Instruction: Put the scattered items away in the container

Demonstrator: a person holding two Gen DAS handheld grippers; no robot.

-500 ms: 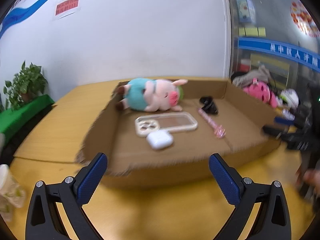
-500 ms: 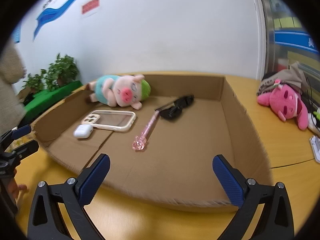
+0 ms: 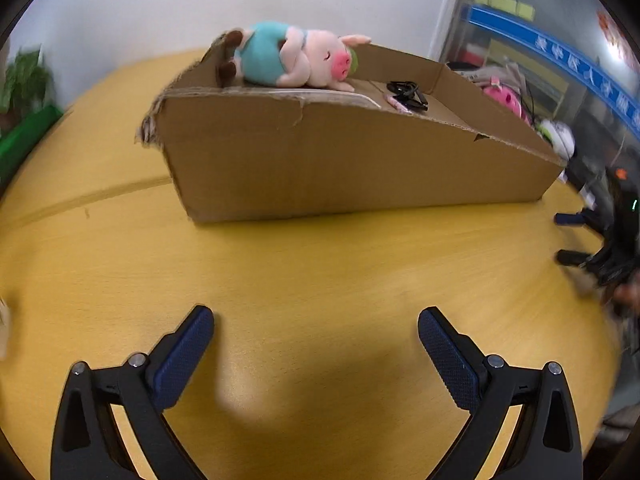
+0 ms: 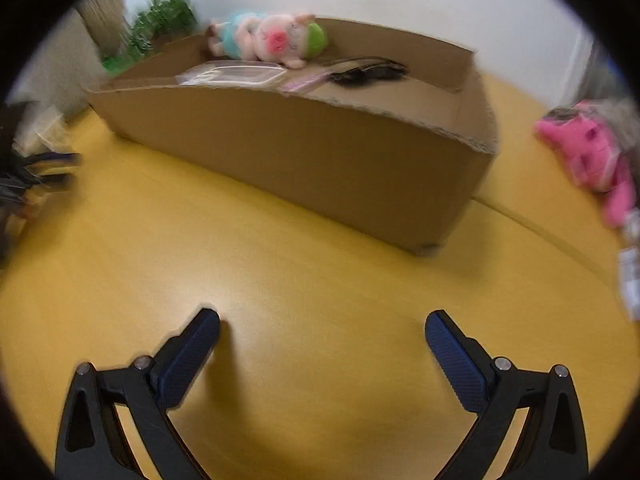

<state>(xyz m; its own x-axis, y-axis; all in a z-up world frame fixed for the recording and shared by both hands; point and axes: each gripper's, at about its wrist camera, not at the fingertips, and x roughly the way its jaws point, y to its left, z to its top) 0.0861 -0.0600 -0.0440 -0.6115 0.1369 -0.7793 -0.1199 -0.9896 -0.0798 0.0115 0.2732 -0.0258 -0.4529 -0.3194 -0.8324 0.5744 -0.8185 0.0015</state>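
A shallow cardboard box (image 3: 340,160) stands on the yellow table; it also shows in the right wrist view (image 4: 320,148). Inside lie a plush pig in a teal shirt (image 3: 296,58) (image 4: 272,38), a clear phone case (image 4: 236,74), a pink pen (image 3: 398,106) and black sunglasses (image 3: 408,92) (image 4: 368,70). My left gripper (image 3: 316,336) is open and empty, low over the table in front of the box. My right gripper (image 4: 322,338) is open and empty, also low in front of the box. The box wall hides part of its floor.
A pink plush toy (image 4: 588,152) lies on the table right of the box, also seen in the left wrist view (image 3: 504,98). A green plant (image 4: 160,24) stands behind the box's left. The other gripper shows at the view edges (image 3: 592,240) (image 4: 36,172).
Both grippers have dropped and pulled back from the box, so the views now look at its front wall instead of down into it. Both stay open and empty.
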